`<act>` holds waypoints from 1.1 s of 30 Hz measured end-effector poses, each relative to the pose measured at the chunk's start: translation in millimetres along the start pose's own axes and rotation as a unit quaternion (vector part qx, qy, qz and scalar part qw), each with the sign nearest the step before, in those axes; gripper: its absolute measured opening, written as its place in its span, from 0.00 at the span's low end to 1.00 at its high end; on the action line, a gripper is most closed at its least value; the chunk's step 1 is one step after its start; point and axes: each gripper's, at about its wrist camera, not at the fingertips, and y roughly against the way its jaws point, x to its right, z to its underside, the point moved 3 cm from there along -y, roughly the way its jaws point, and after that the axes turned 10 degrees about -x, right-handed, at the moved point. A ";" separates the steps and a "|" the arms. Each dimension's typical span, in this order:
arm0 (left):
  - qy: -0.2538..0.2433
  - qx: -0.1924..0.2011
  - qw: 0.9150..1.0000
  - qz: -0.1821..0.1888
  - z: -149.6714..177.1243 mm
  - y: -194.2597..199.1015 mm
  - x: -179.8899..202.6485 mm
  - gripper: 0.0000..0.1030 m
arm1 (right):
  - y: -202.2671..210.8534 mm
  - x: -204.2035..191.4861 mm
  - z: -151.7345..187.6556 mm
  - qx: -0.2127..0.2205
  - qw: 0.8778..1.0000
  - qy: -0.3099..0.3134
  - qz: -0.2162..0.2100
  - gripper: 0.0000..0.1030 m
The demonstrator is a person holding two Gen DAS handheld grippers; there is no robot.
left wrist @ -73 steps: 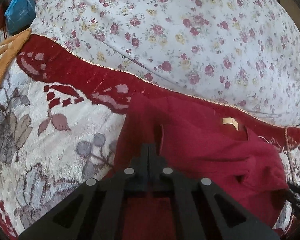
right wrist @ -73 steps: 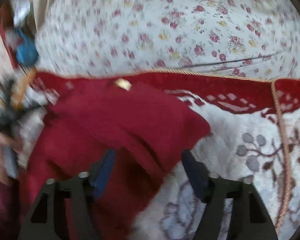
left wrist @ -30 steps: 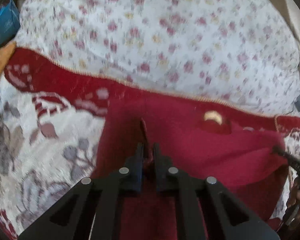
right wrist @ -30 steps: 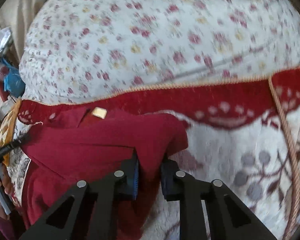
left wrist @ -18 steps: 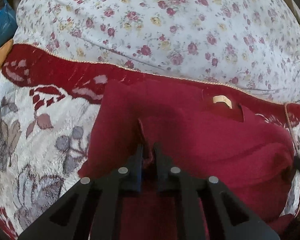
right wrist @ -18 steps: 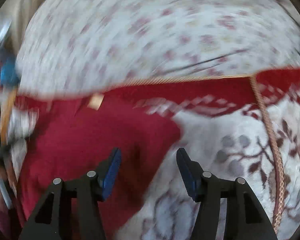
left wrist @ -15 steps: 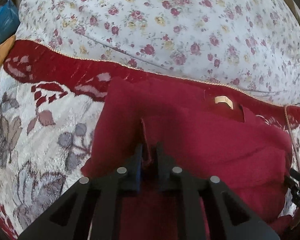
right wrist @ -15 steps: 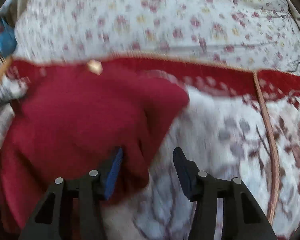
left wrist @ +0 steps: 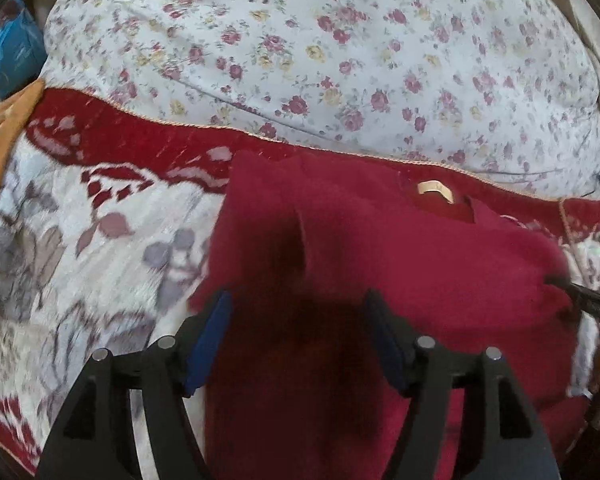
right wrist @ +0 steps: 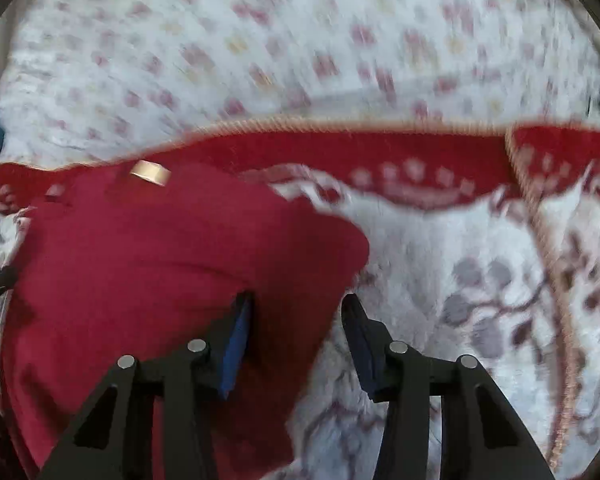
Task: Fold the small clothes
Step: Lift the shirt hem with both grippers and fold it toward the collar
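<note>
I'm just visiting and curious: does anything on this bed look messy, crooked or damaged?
Nothing looks damaged or spilled. The red garment is only partly folded: it lies bunched and lopsided on the patterned blanket, with a raised crease in the cloth and its tan neck label showing.

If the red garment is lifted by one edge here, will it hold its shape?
Probably not. The red garment already lies in soft creases and rounded folds, so it likely drapes and sags. Its matte knit on the plush blanket suggests it drags rather than slides.
</note>
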 end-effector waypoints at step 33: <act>0.031 -0.074 0.996 0.045 192.6 68.3 -44.2 0.74 | 56.8 -21.7 196.2 -0.064 0.981 0.085 -0.162 0.80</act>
